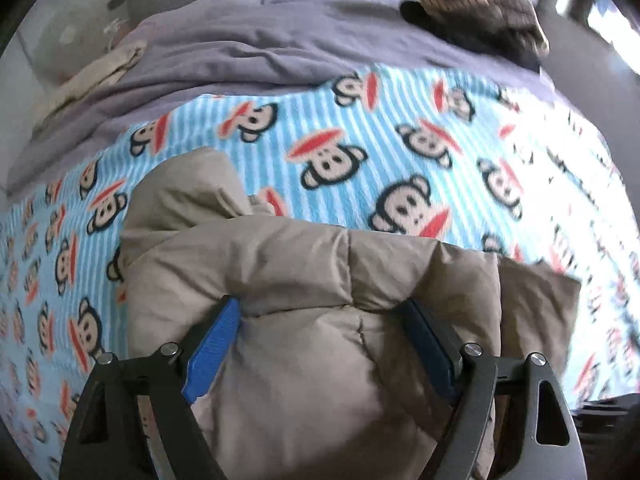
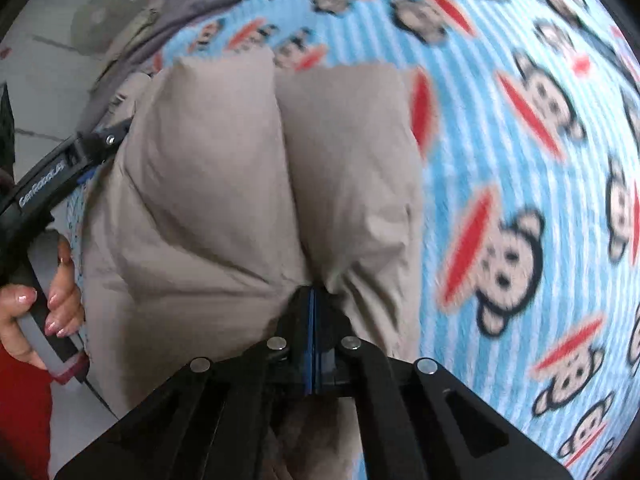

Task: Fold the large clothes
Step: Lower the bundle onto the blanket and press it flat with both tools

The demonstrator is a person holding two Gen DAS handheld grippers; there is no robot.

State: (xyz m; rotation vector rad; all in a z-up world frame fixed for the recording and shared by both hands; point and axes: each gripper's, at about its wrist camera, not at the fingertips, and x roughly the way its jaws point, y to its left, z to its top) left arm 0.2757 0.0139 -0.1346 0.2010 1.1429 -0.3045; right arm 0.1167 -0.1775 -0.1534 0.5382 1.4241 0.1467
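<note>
We see a beige jacket point(image 1: 304, 280) on a monkey-print blanket point(image 1: 360, 128). Our left gripper point(image 1: 320, 320) squeezes a thick fold (jaws wide); our right gripper point(image 2: 312, 292) pinches its fabric, jaws together.

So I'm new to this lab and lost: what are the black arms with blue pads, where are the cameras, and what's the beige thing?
No robot here: a person holds a two-finger gripper in each hand, with a fisheye camera on each looking along its fingers. The left view shows the left gripper, blue pads pressing a thick bulge of a puffy beige jacket. The right view shows the right gripper pinched shut on the jacket's fabric; the person's hand holds the other tool at the left edge. The jacket lies on a blue-striped monkey-print blanket, with grey bedding behind.
</note>
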